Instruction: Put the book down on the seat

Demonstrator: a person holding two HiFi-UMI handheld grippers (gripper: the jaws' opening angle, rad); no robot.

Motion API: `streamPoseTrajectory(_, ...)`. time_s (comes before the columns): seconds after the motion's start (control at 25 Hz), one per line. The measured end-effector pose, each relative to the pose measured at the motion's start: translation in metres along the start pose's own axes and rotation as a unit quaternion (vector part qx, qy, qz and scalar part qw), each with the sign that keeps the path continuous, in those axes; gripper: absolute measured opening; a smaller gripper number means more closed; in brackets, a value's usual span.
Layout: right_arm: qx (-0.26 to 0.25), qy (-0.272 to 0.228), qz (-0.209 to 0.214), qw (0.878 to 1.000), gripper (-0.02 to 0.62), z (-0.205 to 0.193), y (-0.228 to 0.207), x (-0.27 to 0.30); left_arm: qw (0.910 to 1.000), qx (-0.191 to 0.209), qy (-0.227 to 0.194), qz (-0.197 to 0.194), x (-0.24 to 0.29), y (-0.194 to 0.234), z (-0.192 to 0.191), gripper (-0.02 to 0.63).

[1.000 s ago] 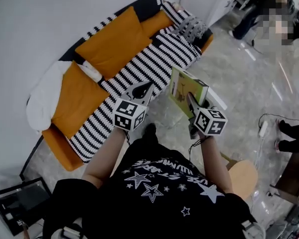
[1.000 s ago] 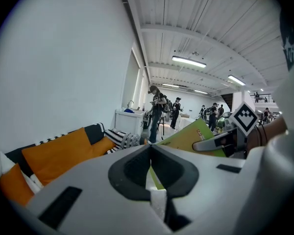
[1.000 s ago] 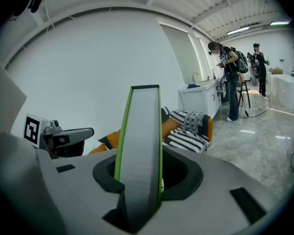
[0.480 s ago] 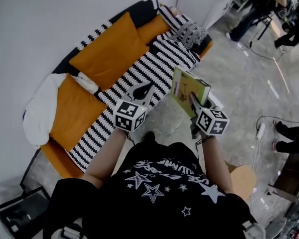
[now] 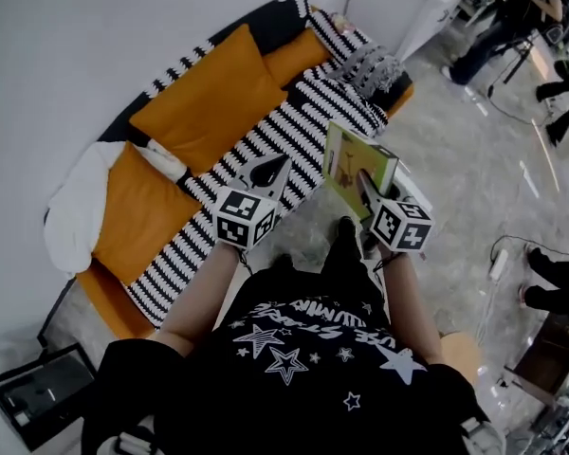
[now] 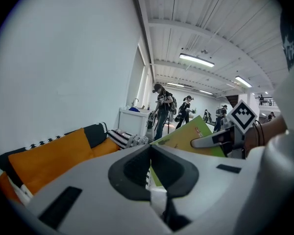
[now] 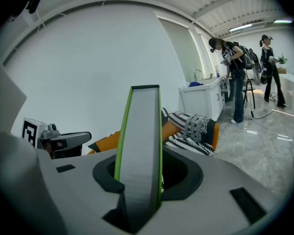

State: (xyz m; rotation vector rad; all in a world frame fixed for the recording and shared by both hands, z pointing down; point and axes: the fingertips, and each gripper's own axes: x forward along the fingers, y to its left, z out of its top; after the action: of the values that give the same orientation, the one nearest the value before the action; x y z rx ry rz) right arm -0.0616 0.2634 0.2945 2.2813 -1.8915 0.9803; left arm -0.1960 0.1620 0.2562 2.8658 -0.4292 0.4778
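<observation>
One thin green-covered paper book (image 5: 353,162) stands upright, clamped between the right gripper's (image 5: 365,188) jaws. Beside it is the left gripper (image 5: 270,171) — jaws together, empty — and behind are two orange fabric cushions (image 5: 204,93).

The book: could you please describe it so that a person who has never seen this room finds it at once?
Find the long sofa with the black-and-white striped cover and orange cushions. Just in front of it, above the pale floor, the right gripper holds the book upright. It is thin and the only bright green thing there.
</observation>
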Motion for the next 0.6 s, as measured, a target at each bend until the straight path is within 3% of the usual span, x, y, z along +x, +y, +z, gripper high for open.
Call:
streamPoseTrajectory(0.28, -0.028, 0.026, 0.06, 0.997, 0.143, 0.031, -0.028, 0.038, 0.9975, -0.025, -0.004, 0.066, 0.032, 0.009, 0.009, 0.009)
streamPoseTrajectory(0.44, -0.037, 0.034, 0.076, 0.996, 0.143, 0.067, -0.063, 0.062, 0.995, -0.041, -0.004, 0.092, 0.069, 0.014, 0.024, 0.009)
streamPoseTrajectory(0.6, -0.04, 0.044, 0.096, 0.994, 0.143, 0.078, -0.085, 0.079, 0.9924, -0.047, 0.0, 0.114, 0.094, 0.014, 0.027, 0.009)
